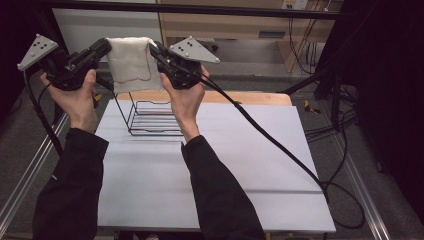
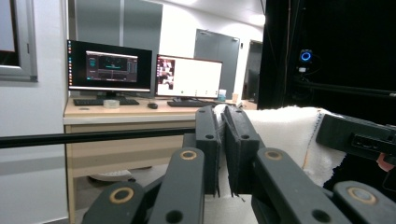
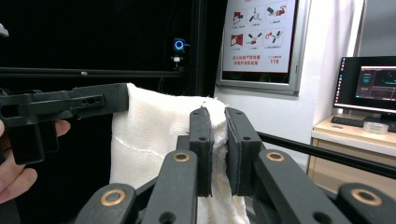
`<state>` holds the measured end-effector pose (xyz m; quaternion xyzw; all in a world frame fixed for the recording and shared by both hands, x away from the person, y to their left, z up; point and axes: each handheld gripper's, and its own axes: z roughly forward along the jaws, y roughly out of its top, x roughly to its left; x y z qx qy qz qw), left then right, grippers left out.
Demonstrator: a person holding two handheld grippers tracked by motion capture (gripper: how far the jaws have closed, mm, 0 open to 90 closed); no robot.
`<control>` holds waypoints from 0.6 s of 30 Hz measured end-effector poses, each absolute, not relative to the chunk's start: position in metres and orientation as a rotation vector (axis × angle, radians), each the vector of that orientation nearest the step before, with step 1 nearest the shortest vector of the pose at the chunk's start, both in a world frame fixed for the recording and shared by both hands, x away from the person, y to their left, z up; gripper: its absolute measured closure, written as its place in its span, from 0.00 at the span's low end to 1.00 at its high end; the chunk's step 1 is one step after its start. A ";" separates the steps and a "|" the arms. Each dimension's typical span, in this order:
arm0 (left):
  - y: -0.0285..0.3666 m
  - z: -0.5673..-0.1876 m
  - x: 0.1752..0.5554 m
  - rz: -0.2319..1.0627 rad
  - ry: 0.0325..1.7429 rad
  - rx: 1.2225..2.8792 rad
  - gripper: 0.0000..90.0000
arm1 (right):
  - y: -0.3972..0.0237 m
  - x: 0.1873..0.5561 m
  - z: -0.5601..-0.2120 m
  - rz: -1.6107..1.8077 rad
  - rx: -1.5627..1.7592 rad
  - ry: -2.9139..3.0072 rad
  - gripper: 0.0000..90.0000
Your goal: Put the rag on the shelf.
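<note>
Cloth (image 1: 131, 62) is up in the air, stretched flat between both tongs, hanging above the wire rack (image 1: 150, 117) on the table (image 1: 240, 150). Left tongs (image 1: 104, 49) are clamped on the cloth's left top corner; in the left gripper view the jaws pinch the white weave. Right tongs (image 1: 152, 50) are clamped on the right top corner, the same pinch seen in the right gripper view.

Progress, my read: pick-up and spreading done; draping over the rack and letting go still to do. Cloth hangs clear of the rack, not touching it.

Text: wall poster (image 3: 259, 35) behind the right tongs shows pictograms and what may be "119"; the rest is too small to read. Monitors (image 2: 109, 67) unreadable.
</note>
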<state>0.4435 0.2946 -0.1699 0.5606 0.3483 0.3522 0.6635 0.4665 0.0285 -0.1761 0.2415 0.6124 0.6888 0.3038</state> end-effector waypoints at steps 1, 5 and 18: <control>0.295 -0.169 0.445 0.798 0.788 1.268 0.94 | 0.029 0.468 -0.175 1.821 0.640 1.624 0.92; 0.297 -0.165 0.449 0.800 0.788 1.267 0.94 | 0.031 0.471 -0.171 1.821 0.636 1.616 0.92; 0.296 -0.154 0.468 0.805 0.792 1.270 0.94 | 0.032 0.488 -0.165 1.824 0.651 1.621 0.92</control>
